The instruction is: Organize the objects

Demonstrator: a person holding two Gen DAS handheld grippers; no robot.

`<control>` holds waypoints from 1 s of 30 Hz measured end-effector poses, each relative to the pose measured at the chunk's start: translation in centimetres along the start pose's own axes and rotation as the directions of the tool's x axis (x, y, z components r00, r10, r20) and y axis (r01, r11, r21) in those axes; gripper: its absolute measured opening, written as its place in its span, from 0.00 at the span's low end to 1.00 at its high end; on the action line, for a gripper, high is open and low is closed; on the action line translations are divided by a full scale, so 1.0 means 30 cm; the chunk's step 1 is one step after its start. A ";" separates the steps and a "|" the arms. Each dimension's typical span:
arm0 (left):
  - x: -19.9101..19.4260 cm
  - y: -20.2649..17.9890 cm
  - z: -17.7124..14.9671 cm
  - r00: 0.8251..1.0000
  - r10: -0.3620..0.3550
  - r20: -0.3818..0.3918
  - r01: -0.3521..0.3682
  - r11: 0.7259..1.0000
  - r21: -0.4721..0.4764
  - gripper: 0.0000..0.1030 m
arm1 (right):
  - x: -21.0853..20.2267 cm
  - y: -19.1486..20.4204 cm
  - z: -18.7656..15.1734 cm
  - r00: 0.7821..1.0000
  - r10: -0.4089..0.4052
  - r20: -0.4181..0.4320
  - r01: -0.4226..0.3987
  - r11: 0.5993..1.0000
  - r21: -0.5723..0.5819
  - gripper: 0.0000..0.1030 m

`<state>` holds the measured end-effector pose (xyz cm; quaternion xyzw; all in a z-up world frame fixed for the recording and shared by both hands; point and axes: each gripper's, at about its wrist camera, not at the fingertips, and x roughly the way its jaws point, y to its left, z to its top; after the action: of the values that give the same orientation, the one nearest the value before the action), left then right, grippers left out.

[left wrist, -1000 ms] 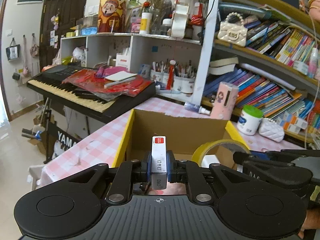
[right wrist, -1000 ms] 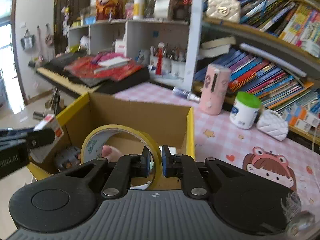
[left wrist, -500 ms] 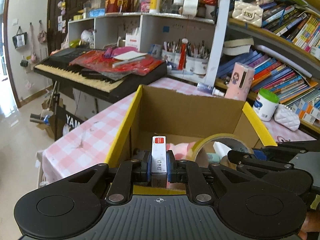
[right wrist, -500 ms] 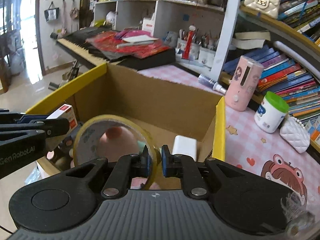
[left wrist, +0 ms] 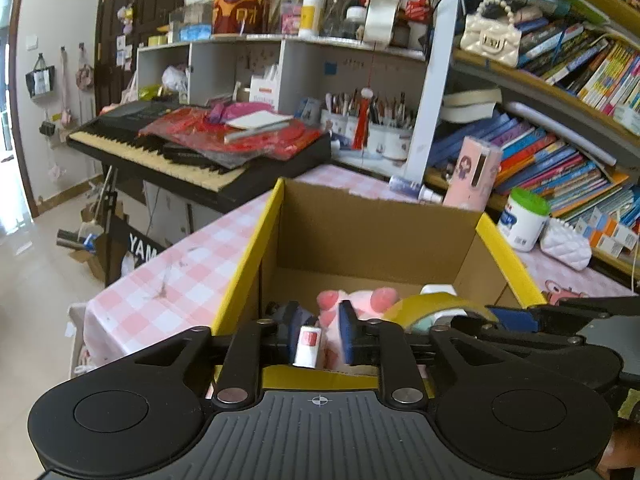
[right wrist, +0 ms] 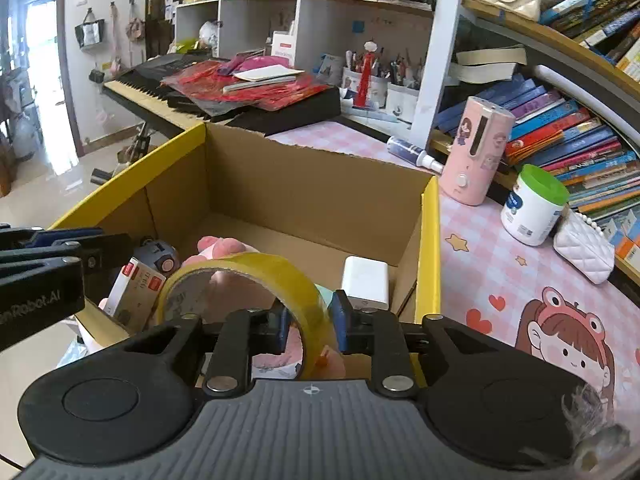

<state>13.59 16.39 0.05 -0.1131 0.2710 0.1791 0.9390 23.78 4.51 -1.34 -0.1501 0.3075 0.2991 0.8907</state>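
Your left gripper [left wrist: 320, 338] has just been opening, so the small staple box [left wrist: 308, 346] stands loose between its jaws at lower centre, over the cardboard box [left wrist: 380, 236]. Your right gripper [right wrist: 310, 330] has just parted too, around the band of the yellow tape roll [right wrist: 248, 276]. Both look light and stiff; I'd take the box by its flat sides and the slick tape across its band

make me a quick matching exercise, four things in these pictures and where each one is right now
Things:
1. yellow tape roll
2. small white box with red label
3. white charger block
4. green-lidded jar

Places:
a. on the pink tablecloth, outside the carton
b. between the open right tool's fingers
c. lying on the carton floor
d. between the open left tool's fingers

Pairs: 1-b, 2-d, 3-c, 4-a
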 end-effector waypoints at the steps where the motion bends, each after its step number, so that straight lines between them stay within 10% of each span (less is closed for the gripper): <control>1: -0.011 0.001 0.000 1.000 -0.001 0.012 0.001 1.000 0.001 0.30 | -0.008 0.000 -0.001 1.000 -0.006 0.002 0.006 1.000 0.007 0.29; 11: -0.099 0.020 -0.015 0.996 -0.044 0.081 0.044 0.999 0.006 0.64 | -0.106 0.028 -0.028 0.998 -0.045 0.034 0.044 0.999 0.032 0.45; 30: -0.296 0.108 -0.149 0.993 -0.093 0.070 0.093 0.996 -0.007 0.81 | -0.351 0.141 -0.196 0.980 -0.188 0.066 0.179 0.976 0.121 0.54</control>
<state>3.18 15.51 0.85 -0.1243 0.2318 0.1404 0.9545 11.78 0.49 0.51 -0.1148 0.2744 0.2029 0.9329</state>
